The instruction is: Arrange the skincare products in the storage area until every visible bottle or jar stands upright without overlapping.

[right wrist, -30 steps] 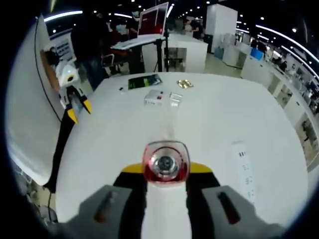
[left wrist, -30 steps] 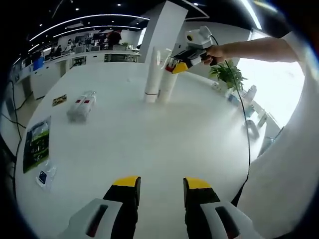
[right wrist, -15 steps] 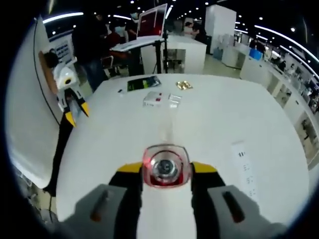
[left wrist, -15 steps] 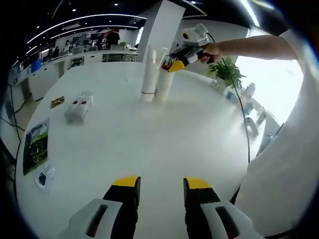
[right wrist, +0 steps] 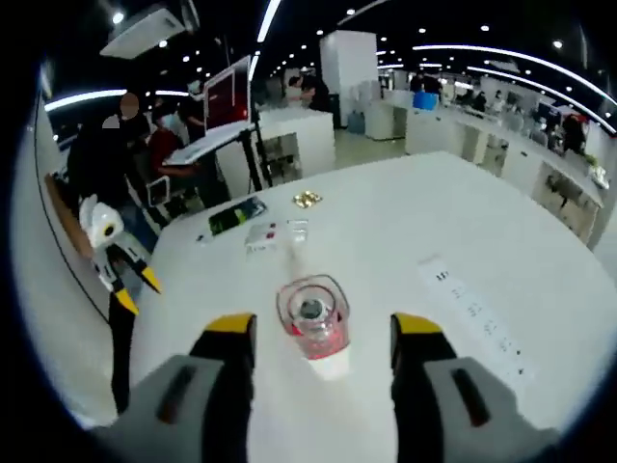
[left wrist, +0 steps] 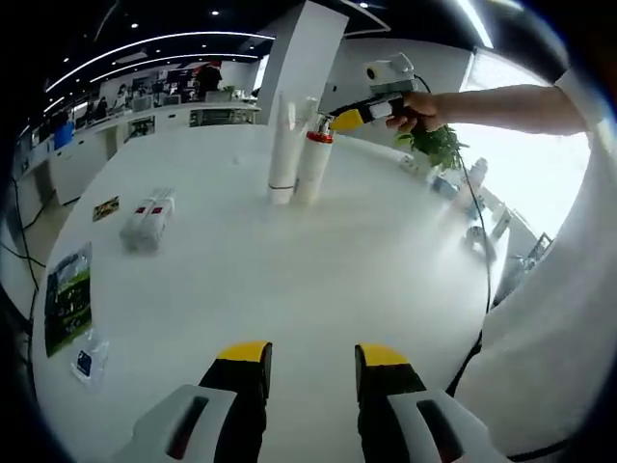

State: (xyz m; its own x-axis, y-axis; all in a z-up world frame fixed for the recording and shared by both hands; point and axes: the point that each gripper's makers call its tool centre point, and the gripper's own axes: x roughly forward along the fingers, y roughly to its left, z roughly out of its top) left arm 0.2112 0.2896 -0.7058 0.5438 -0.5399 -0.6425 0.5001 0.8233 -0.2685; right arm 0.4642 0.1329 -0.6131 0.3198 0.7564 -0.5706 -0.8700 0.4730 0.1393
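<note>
Left gripper view: the left gripper (left wrist: 310, 371) has its yellow-tipped fingers (left wrist: 245, 354) apart, with nothing between them. It hangs over the white tabletop (left wrist: 289, 280), maybe waiting for its turn. Far ahead of the fingers, two tall white bottles (left wrist: 295, 152) stand upright, touching side by side. The right gripper (left wrist: 359, 116) is just beside the red cap on one bottle. Ahead to the left lies a wrapped pack (left wrist: 147, 219) on its side, and nearer are a dark leaflet (left wrist: 66, 299) and a small packet (left wrist: 87, 362).

Right gripper view: the fingers (right wrist: 228, 328) are spread wide. The red-capped bottle (right wrist: 313, 318) stands between them but touches neither, so it looks let go to stand alone. The pack (right wrist: 270, 236) lies far ahead, probably next to be stood up.
</note>
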